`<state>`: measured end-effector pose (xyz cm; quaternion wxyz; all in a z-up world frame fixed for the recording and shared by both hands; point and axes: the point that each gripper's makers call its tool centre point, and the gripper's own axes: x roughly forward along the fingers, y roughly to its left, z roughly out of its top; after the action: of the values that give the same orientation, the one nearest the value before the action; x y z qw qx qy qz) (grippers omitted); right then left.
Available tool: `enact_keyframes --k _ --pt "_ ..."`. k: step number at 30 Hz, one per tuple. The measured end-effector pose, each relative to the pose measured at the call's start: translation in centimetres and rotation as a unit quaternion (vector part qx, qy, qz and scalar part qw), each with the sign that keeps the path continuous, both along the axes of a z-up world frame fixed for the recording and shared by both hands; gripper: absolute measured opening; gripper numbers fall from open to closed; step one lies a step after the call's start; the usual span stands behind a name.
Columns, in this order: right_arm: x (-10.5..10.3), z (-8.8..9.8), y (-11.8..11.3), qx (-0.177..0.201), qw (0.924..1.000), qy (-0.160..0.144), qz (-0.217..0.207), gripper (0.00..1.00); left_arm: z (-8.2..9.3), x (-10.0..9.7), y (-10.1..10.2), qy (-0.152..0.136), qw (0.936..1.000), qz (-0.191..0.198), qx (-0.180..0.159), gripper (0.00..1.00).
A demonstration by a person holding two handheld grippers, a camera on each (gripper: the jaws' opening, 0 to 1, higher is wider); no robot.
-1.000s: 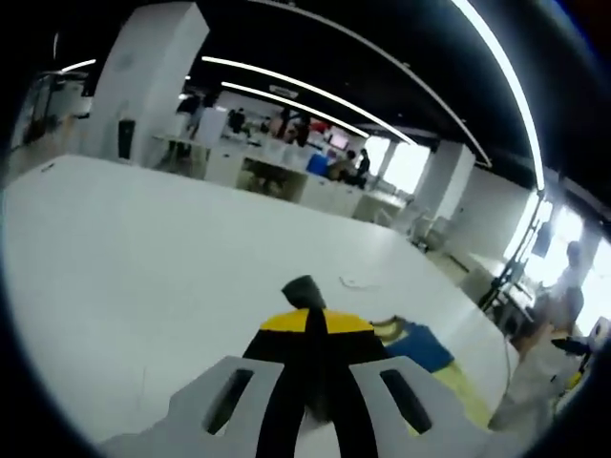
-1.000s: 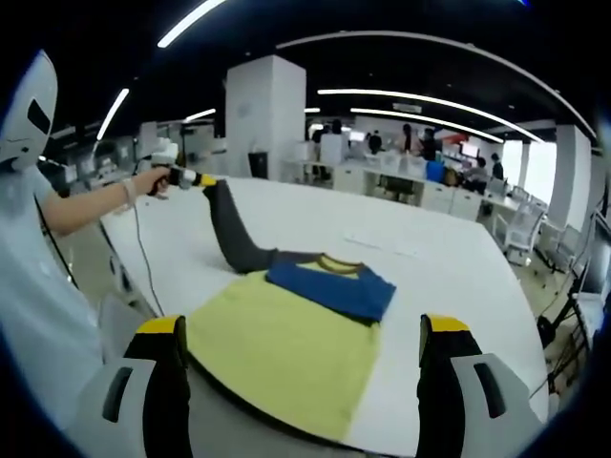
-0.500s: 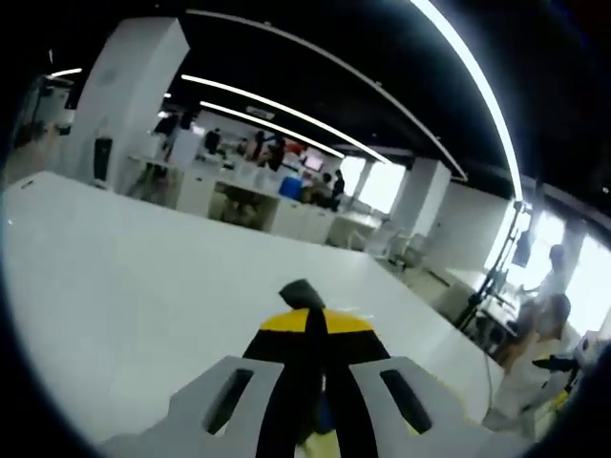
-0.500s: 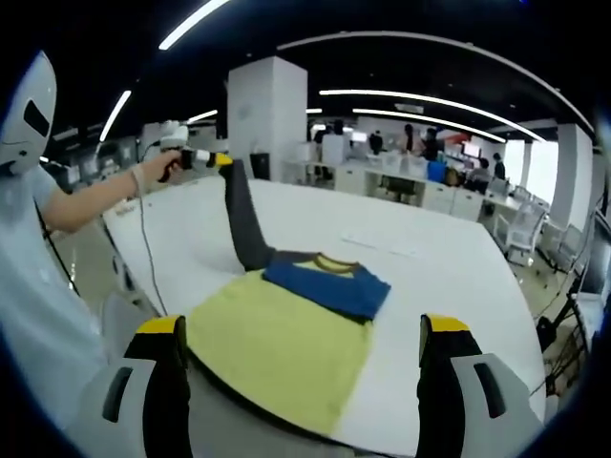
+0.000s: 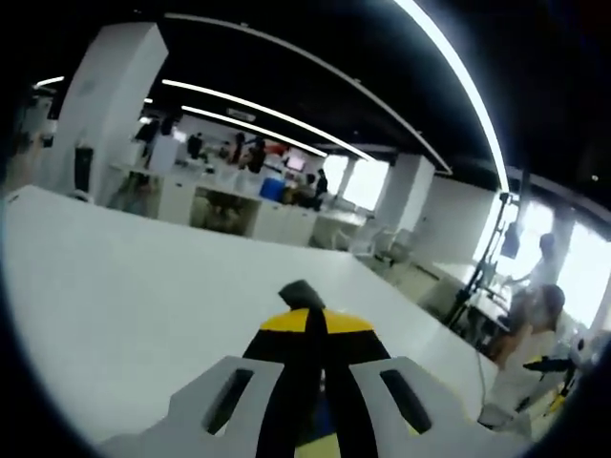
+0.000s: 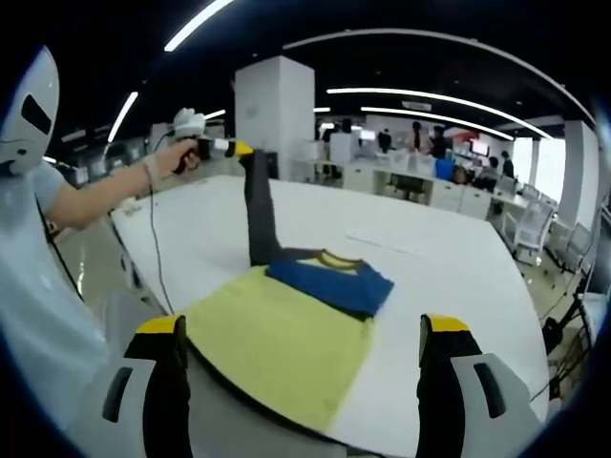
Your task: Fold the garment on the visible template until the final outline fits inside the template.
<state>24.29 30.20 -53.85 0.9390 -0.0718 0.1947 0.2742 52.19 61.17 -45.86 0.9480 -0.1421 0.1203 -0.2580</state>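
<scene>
one garment (image 6: 286, 334), two tools (image 6: 302, 358), one table (image 6: 449, 267)

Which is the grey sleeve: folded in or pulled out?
Pulled out: the left tool holds the grey sleeve up, away from the folded shirt.

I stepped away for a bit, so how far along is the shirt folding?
Done: one side of the garment looks folded in. In hand: the left claw is shut on the dark sleeve, holding it up. The right claw hovers open. Left: laying that sleeve across and finishing the folds.
</scene>
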Motion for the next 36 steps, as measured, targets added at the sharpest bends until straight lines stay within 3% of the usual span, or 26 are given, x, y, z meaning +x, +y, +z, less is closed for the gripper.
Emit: enact_keyframes --k 19,29,36 --pt "0.1 0.2 -2.0 0.013 0.9999 0.0 0.008 1.0 -1.1 1.1 -8.1 0.008 0.9986 -0.052 0.012 0.0" --pt "0.9 -0.1 -2.0 0.022 0.9995 0.003 0.023 1.0 -3.0 1.4 -11.3 0.023 0.9975 -0.063 0.022 0.0" --pt "1.0 -0.6 -2.1 0.027 0.9993 0.009 0.023 1.0 -5.5 1.4 -13.3 0.049 0.996 -0.071 0.023 0.0"
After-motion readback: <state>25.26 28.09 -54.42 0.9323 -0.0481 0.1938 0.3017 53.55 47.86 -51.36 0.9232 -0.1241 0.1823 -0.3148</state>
